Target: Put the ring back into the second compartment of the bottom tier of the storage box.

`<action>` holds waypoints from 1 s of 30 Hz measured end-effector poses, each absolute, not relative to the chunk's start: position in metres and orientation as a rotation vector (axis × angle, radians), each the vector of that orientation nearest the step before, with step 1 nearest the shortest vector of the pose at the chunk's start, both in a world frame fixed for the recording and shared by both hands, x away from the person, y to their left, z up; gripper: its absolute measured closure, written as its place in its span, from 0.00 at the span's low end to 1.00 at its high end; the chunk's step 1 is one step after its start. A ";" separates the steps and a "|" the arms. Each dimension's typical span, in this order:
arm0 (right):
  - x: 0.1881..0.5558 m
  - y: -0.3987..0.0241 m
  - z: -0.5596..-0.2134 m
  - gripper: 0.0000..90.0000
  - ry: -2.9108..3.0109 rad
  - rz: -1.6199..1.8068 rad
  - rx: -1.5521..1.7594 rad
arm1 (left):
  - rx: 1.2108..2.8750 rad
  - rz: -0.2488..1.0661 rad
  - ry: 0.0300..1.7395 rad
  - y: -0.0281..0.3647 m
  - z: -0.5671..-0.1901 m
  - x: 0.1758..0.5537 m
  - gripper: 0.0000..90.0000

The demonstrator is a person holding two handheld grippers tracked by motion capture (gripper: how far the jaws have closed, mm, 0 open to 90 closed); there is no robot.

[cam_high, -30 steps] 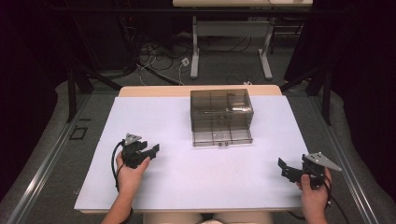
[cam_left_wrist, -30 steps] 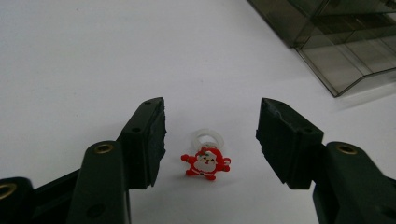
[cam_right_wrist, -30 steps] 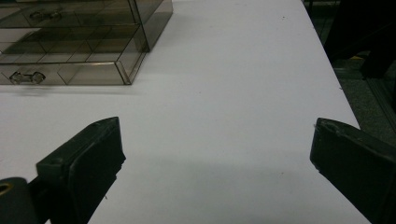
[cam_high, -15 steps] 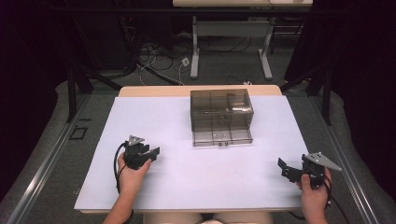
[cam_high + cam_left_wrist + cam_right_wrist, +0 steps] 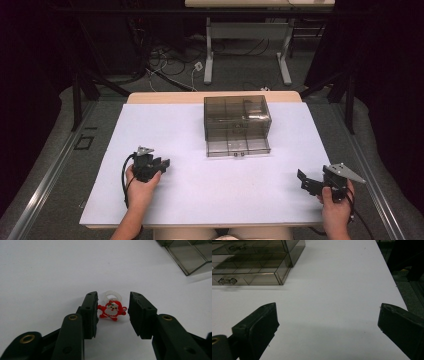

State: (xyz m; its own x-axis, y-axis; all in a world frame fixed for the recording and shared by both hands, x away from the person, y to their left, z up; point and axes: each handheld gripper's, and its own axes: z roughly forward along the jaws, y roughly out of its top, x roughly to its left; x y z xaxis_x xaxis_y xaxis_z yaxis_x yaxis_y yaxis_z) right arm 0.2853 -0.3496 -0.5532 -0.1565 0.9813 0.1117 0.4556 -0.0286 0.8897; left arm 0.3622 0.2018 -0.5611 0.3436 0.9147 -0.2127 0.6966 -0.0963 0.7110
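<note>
a small red santa ring [image 5: 111, 310], a santa figure on a clear plastic band, lies flat on the white table [image 5: 190, 135] right between the two black jaws of the left gripper [image 5: 113, 312], near their tips. the jaws stand apart on either side of it; the left jaw looks to be just beside or touching the figure's arm, and the right jaw sits just clear of it, so the gripper is parted around the ring and not clamped on it. in the high view the left gripper [image 5: 159, 165] sits low over the table's near left part, jaws pointing right and a little away, held by the left hand [image 5: 140, 182] with the forearm coming in from the bottom edge. the right gripper [image 5: 305, 181] is at the near right edge of the table, held by the right hand [image 5: 335, 205], its jaws spread wide over bare table. a smoky clear drawer box [image 5: 237, 125] stands at the table's far middle, with its bottom drawer pulled out toward the person, well apart from both grippers.
</note>
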 end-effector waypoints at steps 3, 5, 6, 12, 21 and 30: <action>0.285 -0.350 -0.553 0.03 1.674 1.122 1.526 | 1.855 0.365 1.419 0.202 -0.561 0.362 0.70; 0.285 -0.351 -0.553 0.03 1.673 1.136 1.523 | 1.856 0.366 1.420 0.202 -0.561 0.362 0.70; 0.285 -0.350 -0.553 0.03 1.667 1.136 1.527 | 1.858 0.367 1.420 0.202 -0.561 0.362 0.70; 0.286 -0.351 -0.554 0.03 1.664 1.132 1.519 | 1.864 0.362 1.423 0.201 -0.561 0.362 0.74; 0.286 -0.352 -0.553 0.03 1.665 1.128 1.524 | 1.869 0.363 1.415 0.200 -0.561 0.363 0.77; 0.285 -0.352 -0.553 0.03 1.666 1.123 1.524 | 1.858 0.377 1.422 0.201 -0.559 0.362 0.78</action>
